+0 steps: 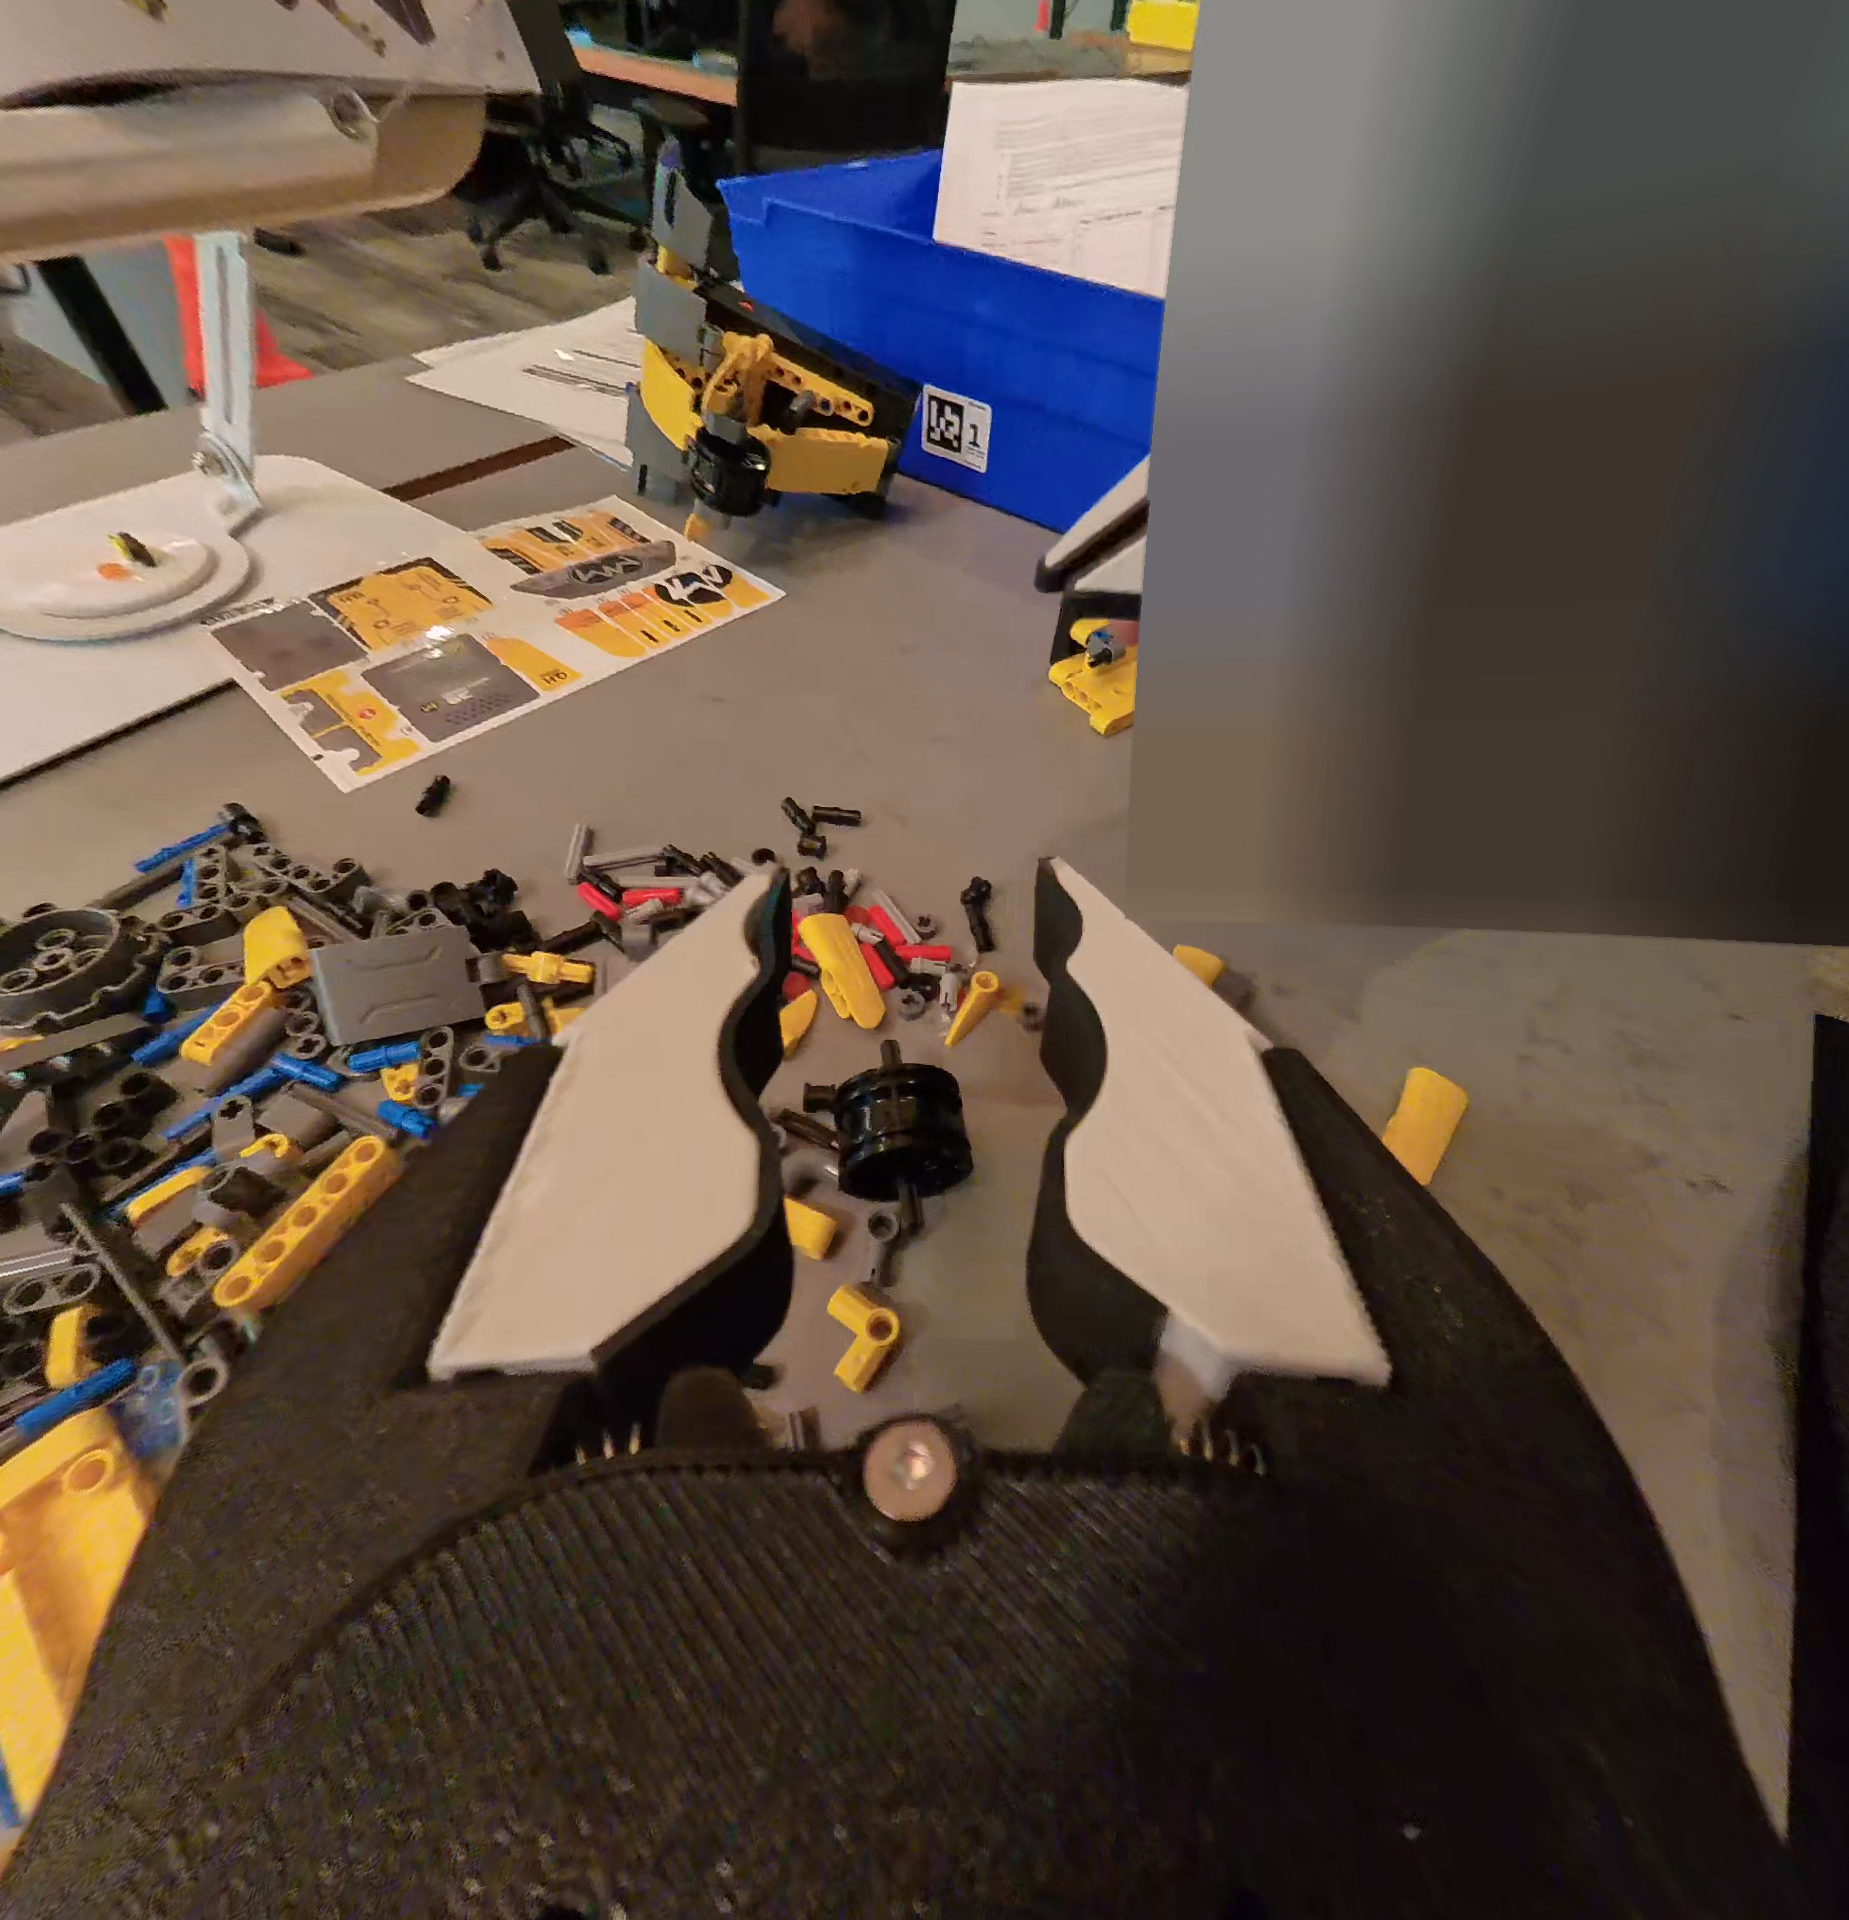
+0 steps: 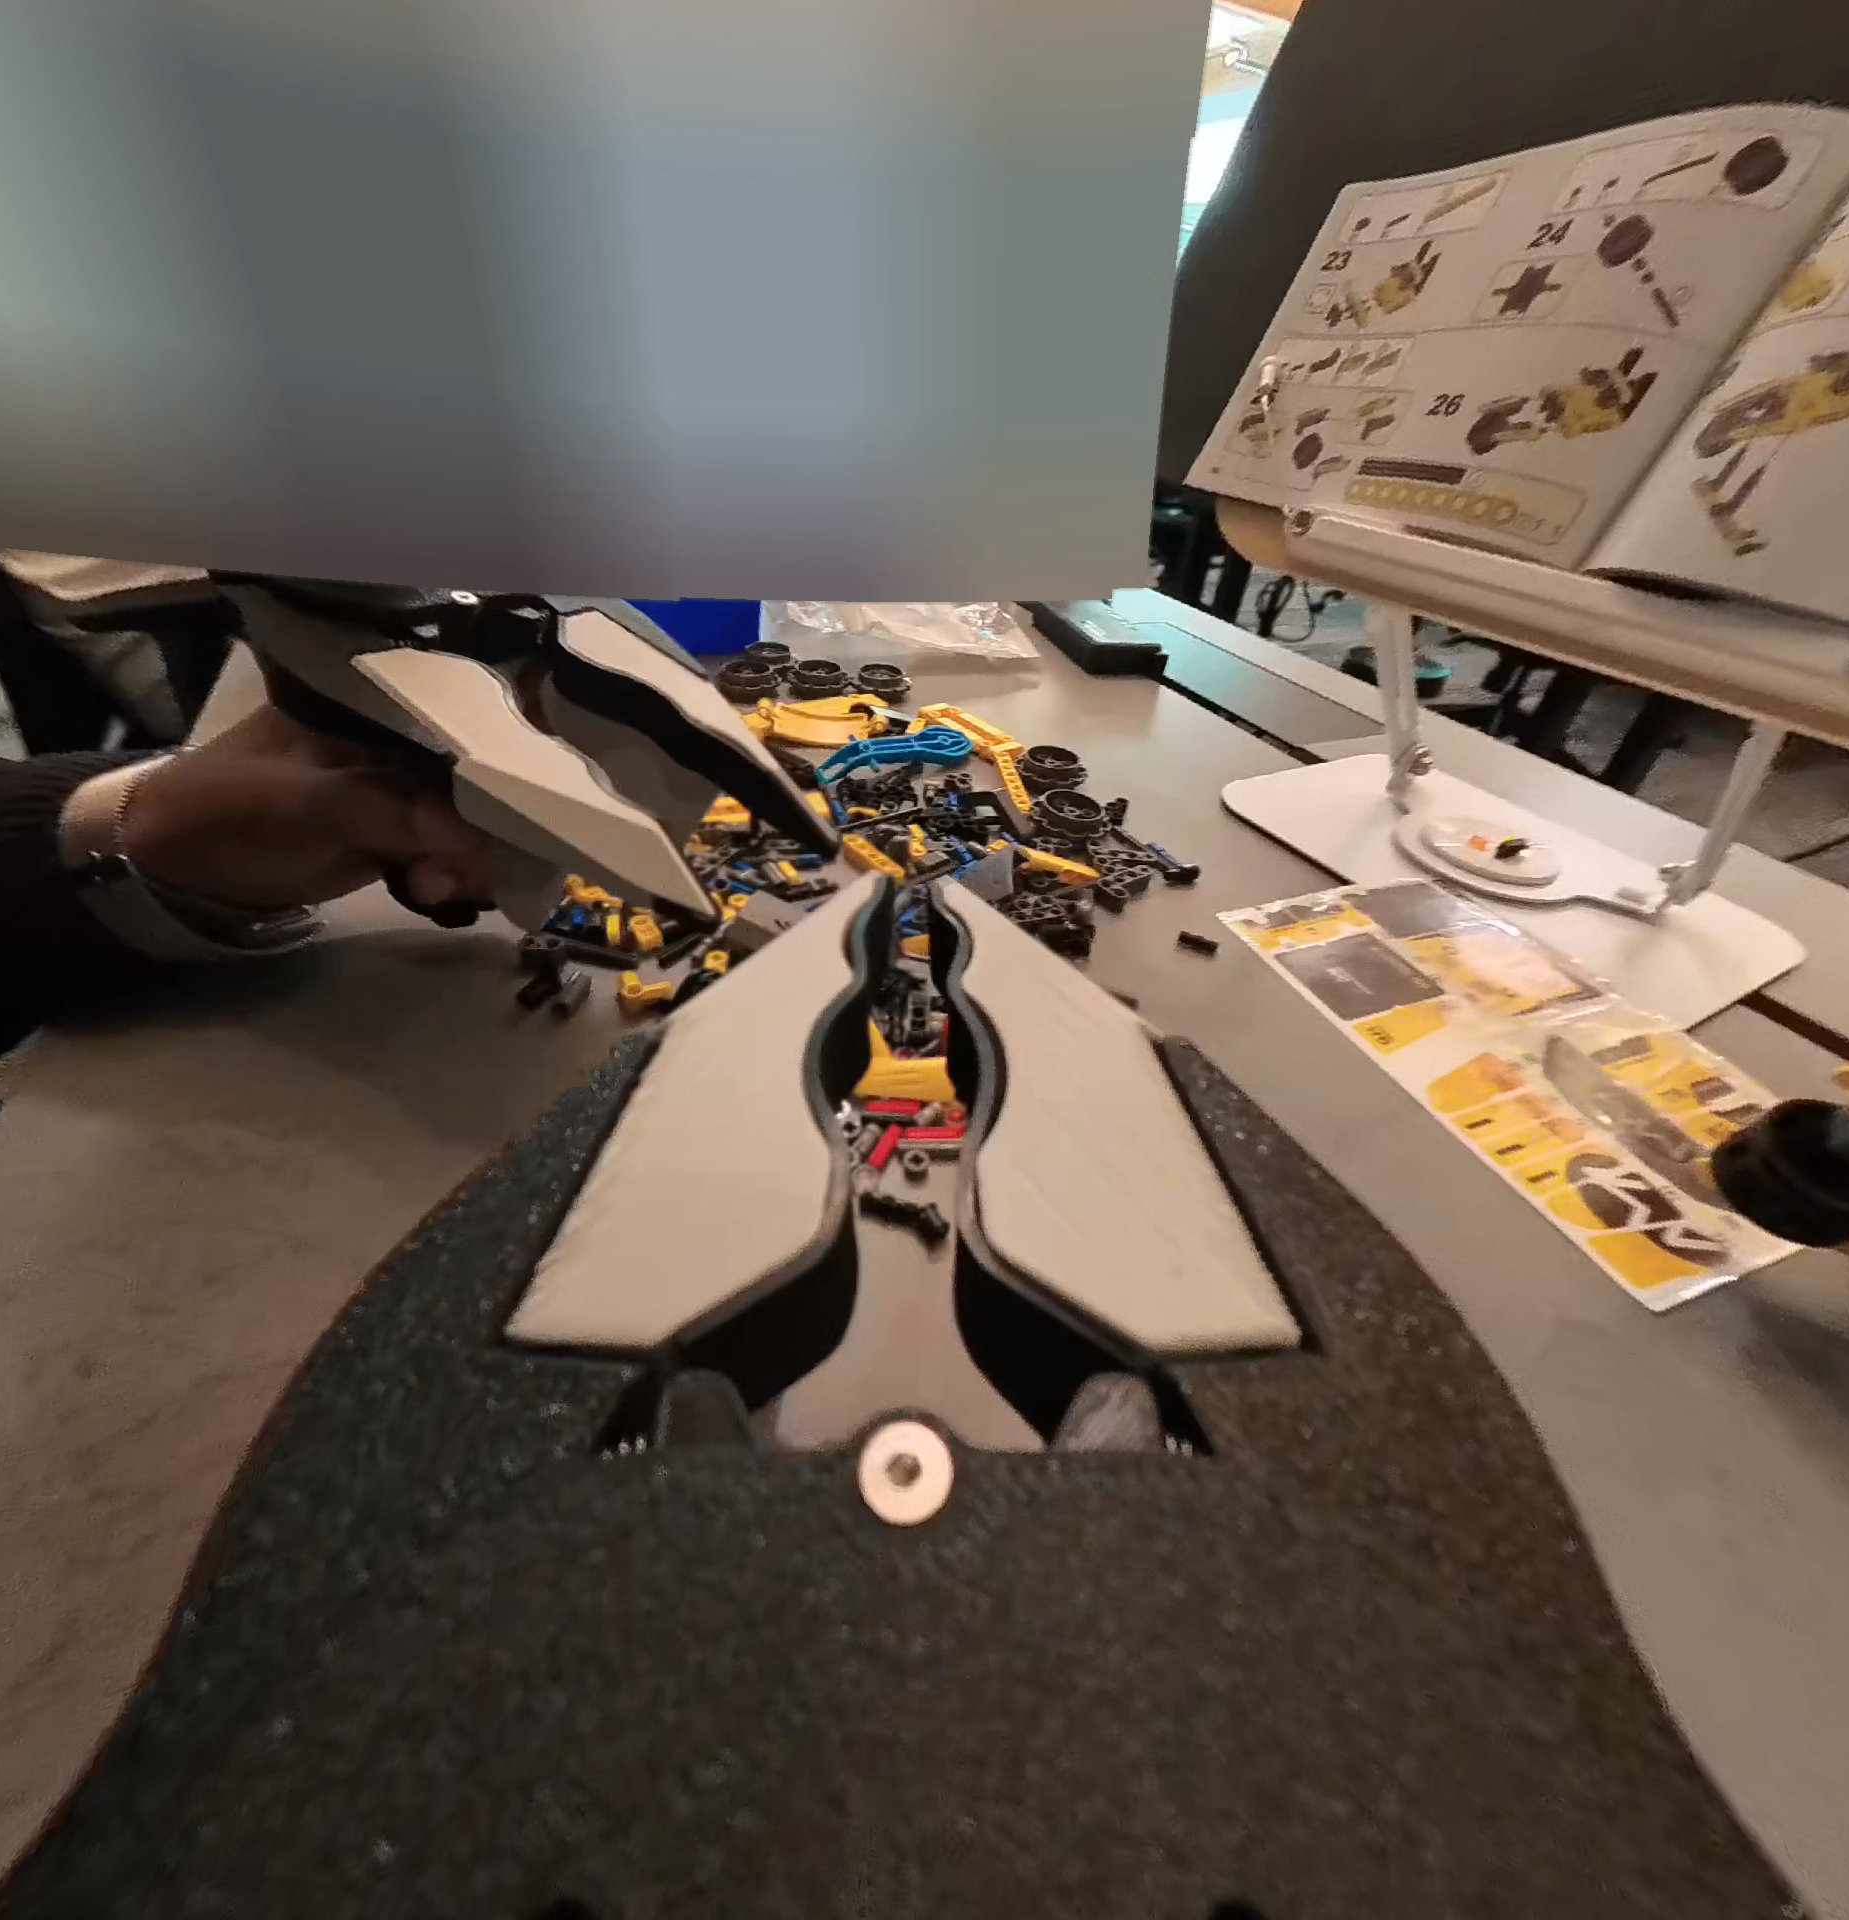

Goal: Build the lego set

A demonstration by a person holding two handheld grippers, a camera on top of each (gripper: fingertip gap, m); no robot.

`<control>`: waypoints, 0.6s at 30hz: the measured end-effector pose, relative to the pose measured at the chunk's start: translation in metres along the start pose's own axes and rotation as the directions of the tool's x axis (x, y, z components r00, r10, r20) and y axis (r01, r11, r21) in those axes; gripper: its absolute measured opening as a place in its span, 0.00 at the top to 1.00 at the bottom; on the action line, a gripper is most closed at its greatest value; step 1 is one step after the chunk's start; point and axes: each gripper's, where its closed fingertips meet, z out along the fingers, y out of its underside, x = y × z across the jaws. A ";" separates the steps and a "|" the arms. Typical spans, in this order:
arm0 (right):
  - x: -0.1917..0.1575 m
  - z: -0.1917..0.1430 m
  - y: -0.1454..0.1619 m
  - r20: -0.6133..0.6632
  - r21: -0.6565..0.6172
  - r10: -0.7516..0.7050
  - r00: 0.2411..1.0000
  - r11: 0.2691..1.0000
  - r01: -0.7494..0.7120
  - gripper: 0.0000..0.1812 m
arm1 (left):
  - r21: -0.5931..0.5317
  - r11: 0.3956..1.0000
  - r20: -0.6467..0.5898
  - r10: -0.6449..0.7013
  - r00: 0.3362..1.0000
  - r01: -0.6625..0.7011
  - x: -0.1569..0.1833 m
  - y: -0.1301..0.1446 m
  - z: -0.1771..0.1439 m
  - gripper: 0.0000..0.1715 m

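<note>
My left gripper (image 1: pixel 915 873) is open and empty, low over a grey table (image 1: pixel 899 675). A black spool-shaped piece (image 1: pixel 899 1132) lies between its fingers, and small yellow and red pieces lie around it. A heap of loose black, yellow and blue building pieces (image 1: pixel 234 1091) lies to its left. My right gripper (image 2: pixel 909 888) is almost closed, with a yellow piece (image 2: pixel 899 1070) wedged in the hollow between its fingers. In the left wrist view this gripper (image 1: pixel 1050 582) shows at the right, with the yellow piece (image 1: pixel 1094 681) under it. A hand (image 2: pixel 307 821) holds the left gripper (image 2: pixel 764 881).
A partly built yellow and black model (image 1: pixel 754 416) stands in front of a blue bin (image 1: pixel 951 312). A sticker sheet (image 1: pixel 484 634) lies flat on the table. An open instruction booklet (image 2: pixel 1522 343) rests on a white stand (image 2: pixel 1502 862). Several black wheels (image 2: pixel 816 675) lie beyond the heap. There is about 6 centimeters between the tips of the two grippers.
</note>
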 end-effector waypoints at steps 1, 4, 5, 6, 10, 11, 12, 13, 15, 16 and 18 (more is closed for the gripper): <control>-0.001 0.001 0.003 0.011 -0.001 0.017 1.000 1.000 -0.017 0.96 | -0.007 1.000 -0.006 0.002 1.000 -0.002 0.002 0.001 0.001 0.74; -0.001 0.001 0.005 0.020 -0.014 0.032 0.999 0.999 -0.032 0.91 | -0.014 1.000 -0.007 0.015 1.000 -0.015 0.003 0.002 0.002 0.74; -0.001 0.001 0.005 0.020 -0.013 0.033 0.999 0.999 -0.033 0.91 | -0.015 1.000 -0.005 0.018 1.000 -0.018 0.003 0.003 0.002 0.74; -0.001 0.000 0.005 0.020 -0.013 0.035 0.999 0.999 -0.034 0.90 | -0.018 1.000 -0.004 0.019 1.000 -0.019 0.003 0.003 0.003 0.74; -0.010 0.000 0.012 0.077 -0.072 0.073 0.994 0.995 -0.068 0.94 | -0.028 0.999 -0.005 0.024 1.000 -0.024 0.004 0.005 0.004 0.74; -0.012 0.001 0.017 0.093 -0.106 0.094 0.991 0.991 -0.084 0.93 | -0.032 0.999 -0.006 0.024 1.000 -0.024 0.004 0.006 0.005 0.74; -0.013 0.003 0.021 0.103 -0.138 0.115 0.988 0.985 -0.100 0.93 | -0.035 0.999 -0.006 0.024 1.000 -0.025 0.004 0.006 0.005 0.74; -0.014 0.004 0.025 0.110 -0.162 0.134 0.985 0.980 -0.115 0.92 | -0.037 0.999 -0.004 0.025 1.000 -0.025 0.004 0.007 0.005 0.74; -0.013 0.004 0.027 0.116 -0.178 0.163 0.980 0.974 -0.141 0.91 | -0.041 0.999 0.008 0.023 1.000 -0.023 0.002 0.008 0.005 0.74; -0.012 0.004 0.027 0.117 -0.178 0.176 0.977 0.972 -0.154 0.91 | -0.051 0.999 0.042 0.013 0.999 -0.011 -0.004 0.009 0.004 0.74; -0.009 0.003 0.027 0.110 -0.176 0.197 0.974 0.969 -0.176 0.90 | -0.061 0.997 0.098 -0.030 0.995 0.036 -0.017 0.012 0.002 0.79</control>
